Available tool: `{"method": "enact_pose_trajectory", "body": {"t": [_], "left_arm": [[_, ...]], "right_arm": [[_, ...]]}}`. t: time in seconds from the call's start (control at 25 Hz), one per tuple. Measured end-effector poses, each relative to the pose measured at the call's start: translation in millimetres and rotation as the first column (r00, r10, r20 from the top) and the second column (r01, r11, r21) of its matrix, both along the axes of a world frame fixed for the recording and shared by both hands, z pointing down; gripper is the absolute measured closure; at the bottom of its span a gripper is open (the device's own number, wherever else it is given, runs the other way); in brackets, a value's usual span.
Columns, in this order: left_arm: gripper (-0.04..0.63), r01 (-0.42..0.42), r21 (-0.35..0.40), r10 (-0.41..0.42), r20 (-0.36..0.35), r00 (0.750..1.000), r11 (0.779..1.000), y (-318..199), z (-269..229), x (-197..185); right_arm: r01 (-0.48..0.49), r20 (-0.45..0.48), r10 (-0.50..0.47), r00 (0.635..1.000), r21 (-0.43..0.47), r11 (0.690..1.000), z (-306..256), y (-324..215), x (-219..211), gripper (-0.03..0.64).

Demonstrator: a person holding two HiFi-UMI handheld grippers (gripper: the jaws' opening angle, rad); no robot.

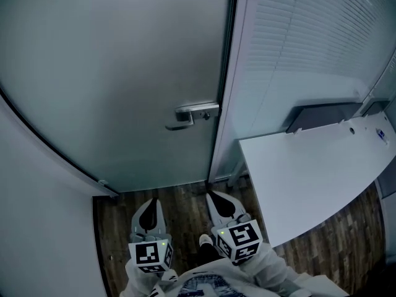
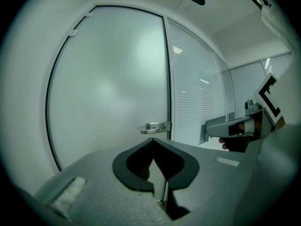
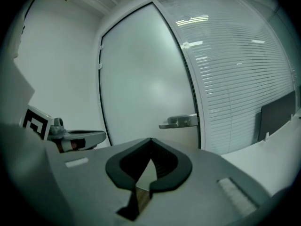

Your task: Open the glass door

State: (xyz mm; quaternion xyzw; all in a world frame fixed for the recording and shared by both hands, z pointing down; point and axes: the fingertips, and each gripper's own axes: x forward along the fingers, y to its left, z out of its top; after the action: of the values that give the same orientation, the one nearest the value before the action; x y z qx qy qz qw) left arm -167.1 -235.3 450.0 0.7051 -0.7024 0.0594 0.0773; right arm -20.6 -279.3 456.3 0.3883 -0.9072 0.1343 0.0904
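The frosted glass door (image 1: 124, 73) stands closed in its dark frame, with a metal lever handle (image 1: 195, 113) at its right edge. Both grippers hang low in front of it, over the wood floor, well short of the handle. My left gripper (image 1: 151, 201) is shut with nothing between its jaws. My right gripper (image 1: 213, 194), just to its right, is also shut and empty. In the left gripper view the handle (image 2: 155, 127) lies straight ahead above the closed jaws (image 2: 153, 141). In the right gripper view the handle (image 3: 181, 121) sits up and right of the jaws (image 3: 151, 140).
A glass partition with white blinds (image 1: 309, 36) runs right of the door. A white desk (image 1: 309, 178) with a dark screen (image 1: 325, 115) behind it juts in at the right. A white wall (image 1: 37, 215) closes the left. Dark wood floor (image 1: 182, 206) lies below.
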Motion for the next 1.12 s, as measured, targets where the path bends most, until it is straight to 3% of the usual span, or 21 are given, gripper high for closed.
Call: {"method": "enact_pose_trajectory", "body": {"t": [0.32,0.4,0.56,0.72,0.92,1.12], "left_arm": [[0.591,0.05,-0.015,-0.049,0.018,0.999,0.999,-35,0,4],[0.591,0.056,-0.03,-0.055,0.02,0.998,0.998,-36,3,1],[0.591,0.065,-0.038,-0.064,0.031,0.997,0.997,-47,4,-7],[0.591,0.066,-0.03,-0.066,0.029,0.997,0.997,-55,5,-15],[0.591,0.09,-0.045,-0.09,0.008,0.996,0.995,-53,14,-34],[0.591,0.136,-0.062,-0.137,-0.008,0.991,0.989,-39,23,-62]], "right_arm": [[0.038,-0.044,-0.038,0.998,0.017,0.999,5,-57,-2,0.612],[0.046,-0.04,-0.045,0.998,0.014,0.999,3,-64,-6,0.539],[0.065,-0.077,-0.062,0.995,0.047,0.997,1,-80,-15,0.51],[0.12,-0.151,-0.11,0.982,0.057,0.991,8,-94,-32,0.426],[0.201,-0.378,-0.125,0.917,0.169,0.965,19,-126,-58,0.391],[0.311,-0.6,-0.113,0.792,0.236,0.921,38,-161,-87,0.38]]}}
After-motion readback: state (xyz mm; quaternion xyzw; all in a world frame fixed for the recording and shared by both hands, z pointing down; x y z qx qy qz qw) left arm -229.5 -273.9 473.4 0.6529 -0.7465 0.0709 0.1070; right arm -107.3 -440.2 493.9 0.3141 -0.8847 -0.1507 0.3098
